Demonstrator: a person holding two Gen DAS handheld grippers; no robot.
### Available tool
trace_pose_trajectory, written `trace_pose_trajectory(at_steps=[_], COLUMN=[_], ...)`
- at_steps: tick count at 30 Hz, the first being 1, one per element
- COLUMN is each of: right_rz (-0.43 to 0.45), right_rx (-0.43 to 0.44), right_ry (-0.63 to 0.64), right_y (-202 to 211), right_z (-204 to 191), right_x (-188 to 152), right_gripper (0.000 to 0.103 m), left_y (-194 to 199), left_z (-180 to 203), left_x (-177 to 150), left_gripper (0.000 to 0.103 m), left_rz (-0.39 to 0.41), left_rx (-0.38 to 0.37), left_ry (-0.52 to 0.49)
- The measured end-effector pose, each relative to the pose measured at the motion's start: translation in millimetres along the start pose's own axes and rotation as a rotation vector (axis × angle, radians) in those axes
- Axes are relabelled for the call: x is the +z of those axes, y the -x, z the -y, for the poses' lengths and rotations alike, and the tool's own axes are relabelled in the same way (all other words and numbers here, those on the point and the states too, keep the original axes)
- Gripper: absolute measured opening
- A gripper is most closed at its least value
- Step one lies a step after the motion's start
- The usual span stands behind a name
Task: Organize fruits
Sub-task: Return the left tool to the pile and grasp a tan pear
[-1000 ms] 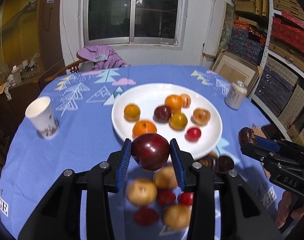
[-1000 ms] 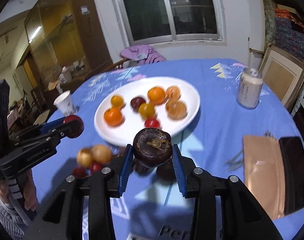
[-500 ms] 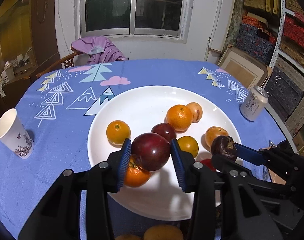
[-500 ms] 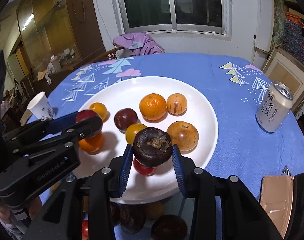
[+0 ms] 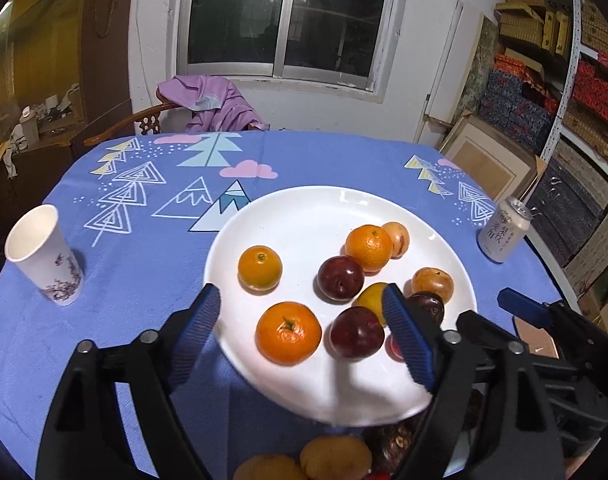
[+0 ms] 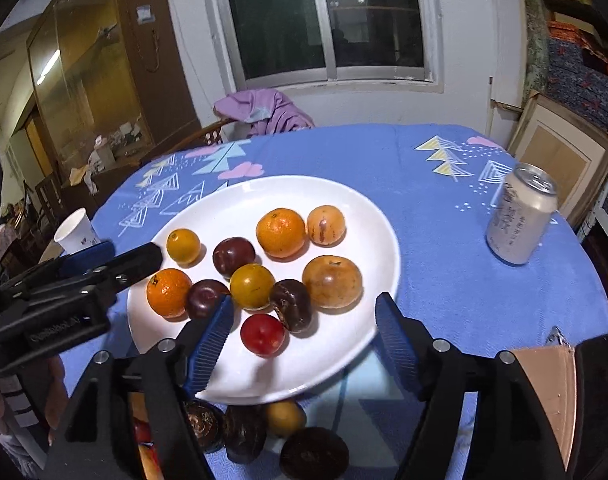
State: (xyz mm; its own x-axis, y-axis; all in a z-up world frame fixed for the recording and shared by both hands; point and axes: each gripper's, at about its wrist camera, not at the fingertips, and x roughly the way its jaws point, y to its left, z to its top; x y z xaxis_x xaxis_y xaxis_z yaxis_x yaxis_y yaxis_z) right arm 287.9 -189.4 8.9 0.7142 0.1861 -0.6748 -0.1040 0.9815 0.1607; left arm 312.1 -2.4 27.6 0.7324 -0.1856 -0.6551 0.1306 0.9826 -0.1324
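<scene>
Left tongs point(image 5: 304, 328) opening, gripping nothing, dark red plum point(image 5: 357, 337) lying between on white plate point(image 5: 304, 208); right tongs point(image 6: 304, 336) opening, likewise empty-handed, over red fruit point(image 6: 263, 334).

Both grippers are showing the same build: matte black moulded arms forking into two fingers, each finger carrying a long blue pad with fine ribbing. On the left gripper point(image 5: 306, 338) a round silver screw is sitting on each finger, with another further out on each arm. The right gripper point(image 6: 304, 338) is wearing the same four silver screws. Seen from the right wrist view, the side of the left gripper's black body is bearing pale embossed lettering, too blurred to read. The hand point(image 6: 8, 408) under it is emerging from a grey knitted sleeve point(image 6: 14, 450).
</scene>
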Motion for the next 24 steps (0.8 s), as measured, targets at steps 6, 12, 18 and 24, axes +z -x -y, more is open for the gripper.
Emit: trace_pose_trajectory(at_steps=[6,12,18,24], right_rz=[0.041,0.067,0.069,0.039], right_rx=[0.024,0.043,0.077,0.078], right_ry=[-0.069,-0.125,-0.181,-0.235], right_y=[37.9,59.5,68.4,62.0], right_z=[12.8,19.2,27.4,35.3], right_x=[-32.6,-52.6,-67.3,-70.8], right_gripper=[0.093,0.098,0.098,0.100], left_y=[38.0,65.5,66.1,51.8], left_z=[-9.1,-24.3,-27.2,-28.3], left_x=[-34.7,-87.3,-113.3,-113.2], left_gripper=[0.089,0.089,0.092,0.092], left_rz=[0.030,-0.006,-0.020,-0.046], left_rx=[0.058,0.083,0.132,0.135], left_ry=[-0.053,-0.049,-0.078,-0.099])
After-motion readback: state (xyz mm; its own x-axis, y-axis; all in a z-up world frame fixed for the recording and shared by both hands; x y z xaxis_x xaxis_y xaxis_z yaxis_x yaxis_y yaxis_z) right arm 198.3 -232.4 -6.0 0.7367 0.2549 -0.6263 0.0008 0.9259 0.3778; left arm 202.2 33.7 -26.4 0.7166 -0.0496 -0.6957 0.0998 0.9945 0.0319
